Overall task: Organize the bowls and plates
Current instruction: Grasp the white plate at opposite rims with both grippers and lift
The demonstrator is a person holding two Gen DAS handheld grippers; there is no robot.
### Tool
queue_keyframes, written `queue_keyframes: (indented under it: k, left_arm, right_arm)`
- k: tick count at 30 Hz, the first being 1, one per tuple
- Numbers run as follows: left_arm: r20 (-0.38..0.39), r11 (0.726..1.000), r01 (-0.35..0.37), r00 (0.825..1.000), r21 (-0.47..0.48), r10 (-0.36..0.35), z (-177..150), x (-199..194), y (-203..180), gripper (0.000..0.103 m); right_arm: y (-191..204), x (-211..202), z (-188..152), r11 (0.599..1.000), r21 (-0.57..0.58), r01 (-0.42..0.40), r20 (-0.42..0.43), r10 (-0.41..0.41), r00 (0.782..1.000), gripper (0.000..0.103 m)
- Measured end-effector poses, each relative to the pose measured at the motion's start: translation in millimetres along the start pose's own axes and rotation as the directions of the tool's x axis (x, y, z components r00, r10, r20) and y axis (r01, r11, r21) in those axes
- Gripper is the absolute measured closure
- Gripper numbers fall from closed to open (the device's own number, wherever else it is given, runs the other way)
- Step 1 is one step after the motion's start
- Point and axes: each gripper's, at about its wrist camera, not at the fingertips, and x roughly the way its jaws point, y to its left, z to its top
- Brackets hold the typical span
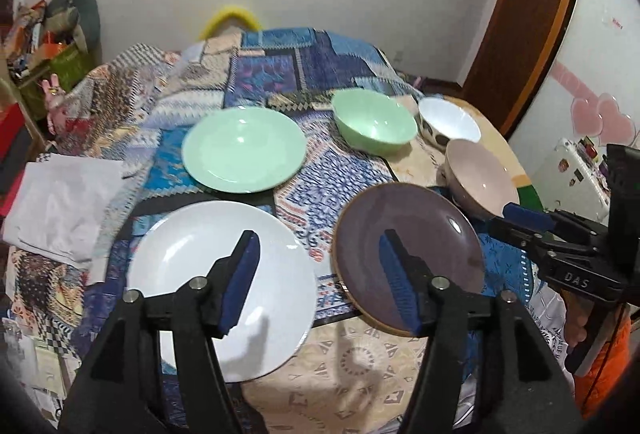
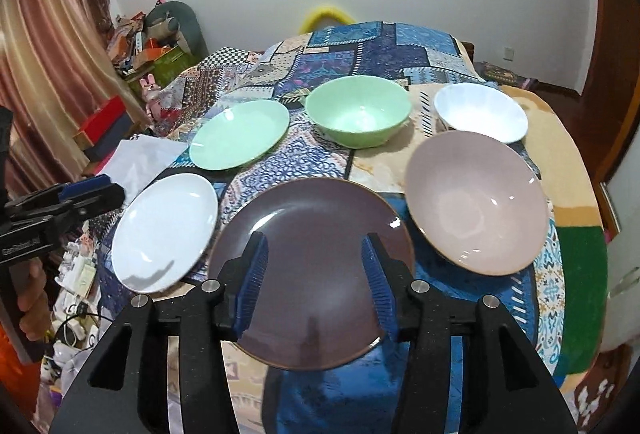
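Plates and bowls spread over the patchwork cloth (image 2: 372, 46), both of my grippers hanging above them with nothing held.

I see my left gripper (image 1: 318, 282) with jaws parted and empty above the gap between the white plate (image 1: 192, 270) and the purple plate (image 2: 320, 234); my right gripper (image 2: 316, 282) is also spread, empty, over the purple plate. Behind them lie the green plate (image 1: 244, 150), the green bowl (image 2: 358, 110) and the white bowl (image 2: 480, 112), with the pink bowl (image 2: 476, 202) just right of the purple plate, all 6 apart from my pads.
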Motion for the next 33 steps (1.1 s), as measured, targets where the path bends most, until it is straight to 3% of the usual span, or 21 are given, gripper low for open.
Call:
queue_keyframes:
  k: [3,8,11,16,29,33]
  left_arm:
    - [0.028,1.000,-0.030,0.999,0.002,0.029,-2,-13,11,0.032]
    - [0.050,0.997,-0.076,0.996,-0.026,0.077,-10,-25,40,0.015]
    - [0.043,0.994,-0.100,0.994,-0.047,0.102,-15,-26,57,0.012]
    - [0.006,0.987,-0.139,0.990,-0.082,0.140,-27,-17,89,0.012]
    - [-0.119,0.980,-0.149,0.984,-0.131,0.134,-58,27,149,0.012]
    - [-0.141,0.981,-0.140,0.983,-0.131,0.121,-63,37,157,0.025]
  right_arm:
    - [7,3,2,1.000,0.003,-0.024,0.003,0.024,1.000,0.051]
    - [26,7,7,1.000,-0.013,-0.029,0.030,0.029,0.999,0.030]
    - [40,14,9,0.999,-0.042,-0.031,0.032,0.033,0.999,0.029]
    - [61,35,13,0.995,-0.082,-0.050,0.000,0.050,0.999,0.029]
    - [100,102,15,0.983,-0.151,-0.105,-0.134,0.085,0.987,0.030]
    - [107,118,15,0.978,-0.175,-0.114,-0.173,0.083,0.981,0.038]
